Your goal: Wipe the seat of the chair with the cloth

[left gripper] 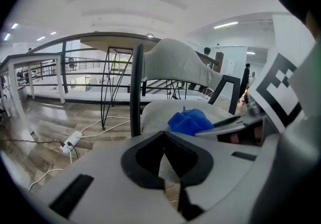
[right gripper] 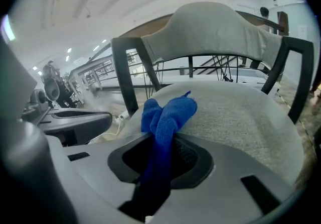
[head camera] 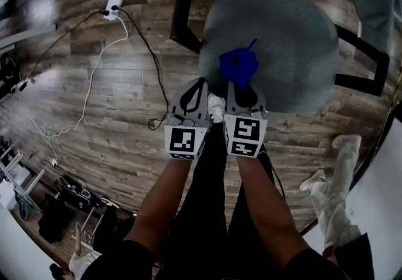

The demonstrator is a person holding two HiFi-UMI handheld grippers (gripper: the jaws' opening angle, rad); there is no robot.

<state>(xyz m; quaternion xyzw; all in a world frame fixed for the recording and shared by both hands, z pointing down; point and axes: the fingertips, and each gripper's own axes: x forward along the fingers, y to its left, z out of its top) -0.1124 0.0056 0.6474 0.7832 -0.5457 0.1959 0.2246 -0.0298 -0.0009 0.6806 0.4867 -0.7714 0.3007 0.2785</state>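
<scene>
A grey round chair seat (head camera: pixel 276 40) with a black frame stands ahead of me. A blue cloth (head camera: pixel 239 65) is bunched at the seat's near edge, and my right gripper (head camera: pixel 244 93) is shut on it. In the right gripper view the blue cloth (right gripper: pixel 163 122) runs down between the jaws and its free end rests on the seat (right gripper: pixel 235 112). My left gripper (head camera: pixel 193 98) hovers just left of the right one, off the seat's near left edge, shut with nothing in it. From the left gripper view the cloth (left gripper: pixel 190 120) shows to the right on the seat (left gripper: pixel 165 112).
The chair's grey backrest (right gripper: pixel 210 29) and black armrests (head camera: pixel 364 62) stand at the far side. A white power strip (head camera: pixel 115 0) with cables lies on the wooden floor at left. A second person's feet (head camera: pixel 333 178) stand at the right. A table (left gripper: pixel 115 42) stands behind the chair.
</scene>
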